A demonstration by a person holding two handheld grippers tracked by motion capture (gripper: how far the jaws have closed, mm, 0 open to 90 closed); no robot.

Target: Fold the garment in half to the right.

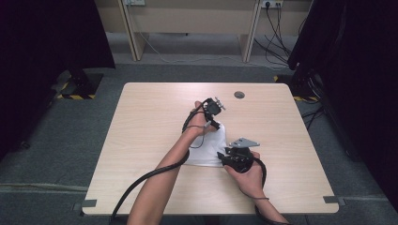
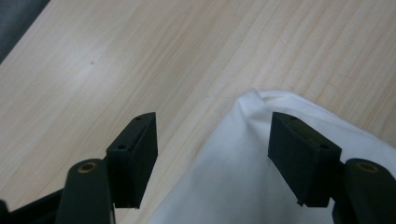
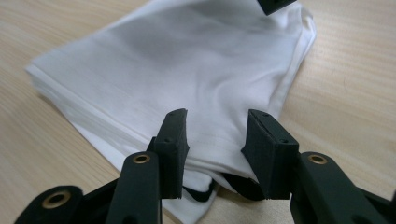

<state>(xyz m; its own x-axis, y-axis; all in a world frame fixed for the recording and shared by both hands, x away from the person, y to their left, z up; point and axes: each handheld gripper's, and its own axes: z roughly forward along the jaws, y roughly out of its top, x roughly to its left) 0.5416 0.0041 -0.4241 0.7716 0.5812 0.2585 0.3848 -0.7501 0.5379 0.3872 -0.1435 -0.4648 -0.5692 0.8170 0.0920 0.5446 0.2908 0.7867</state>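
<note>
Both grippers open over folded white cloth [image 1: 209, 150]: left gripper [image 2: 212, 158] far corner, right gripper [image 3: 215, 154] near edge.

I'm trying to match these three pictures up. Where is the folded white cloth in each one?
High view: the folded white cloth lies mid-table, between the two grippers.
Left gripper view: its corner fills the lower right, between the open black jaws.
Right gripper view: it spreads across the centre and top, with its near edge between the open jaws.
Shared landmark: the pale wooden table beneath it.

Bare table [image 1: 141, 122] around folded cloth [image 1: 209, 151]
</note>
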